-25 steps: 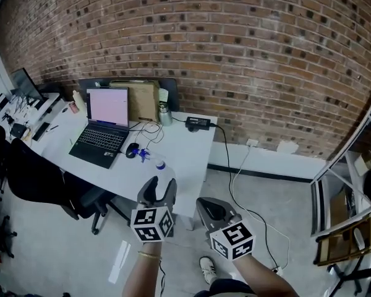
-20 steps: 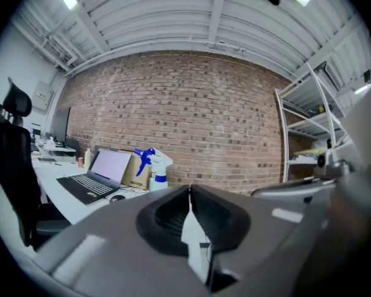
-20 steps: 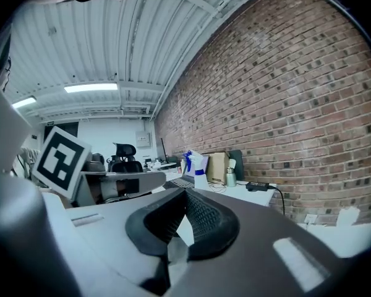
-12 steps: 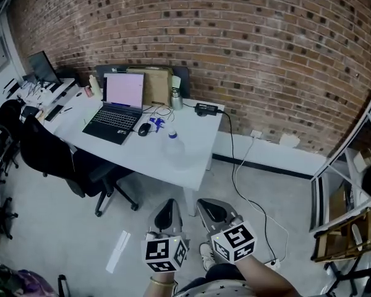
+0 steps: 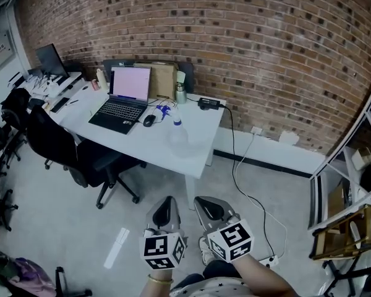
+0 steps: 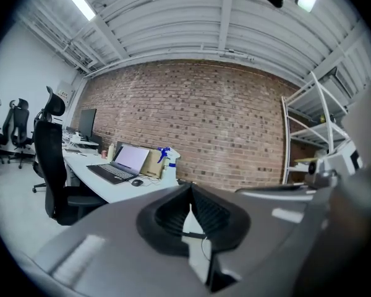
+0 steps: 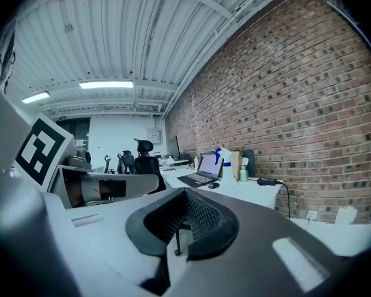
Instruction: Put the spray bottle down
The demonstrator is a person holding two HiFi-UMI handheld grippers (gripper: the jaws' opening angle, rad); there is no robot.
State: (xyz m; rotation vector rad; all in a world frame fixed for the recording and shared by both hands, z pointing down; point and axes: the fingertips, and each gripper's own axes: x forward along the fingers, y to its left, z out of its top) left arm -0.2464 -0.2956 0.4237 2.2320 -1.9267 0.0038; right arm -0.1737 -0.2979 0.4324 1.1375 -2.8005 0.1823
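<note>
The spray bottle (image 5: 177,132), pale with a blue collar and blue trigger, stands upright on the white table (image 5: 191,156) near its right end. In the left gripper view the spray bottle (image 6: 165,164) shows small and far off beside the laptop. My left gripper (image 5: 167,204) and right gripper (image 5: 208,206) hover side by side over the floor, well short of the table, both shut and empty. In the gripper views the left gripper (image 6: 190,193) and the right gripper (image 7: 184,203) have their pads closed together with nothing between them.
An open laptop (image 5: 125,98), a mouse (image 5: 149,120), a brown box (image 5: 163,81) and a power brick (image 5: 208,103) share the table. A black office chair (image 5: 68,150) stands at its left front. A cable (image 5: 247,187) trails across the floor. Metal shelving (image 5: 352,228) stands at the right.
My left gripper, open around the bottle a second ago, has let go and shut. Both grippers have drawn back from the table, and the bottle stays standing on it.
</note>
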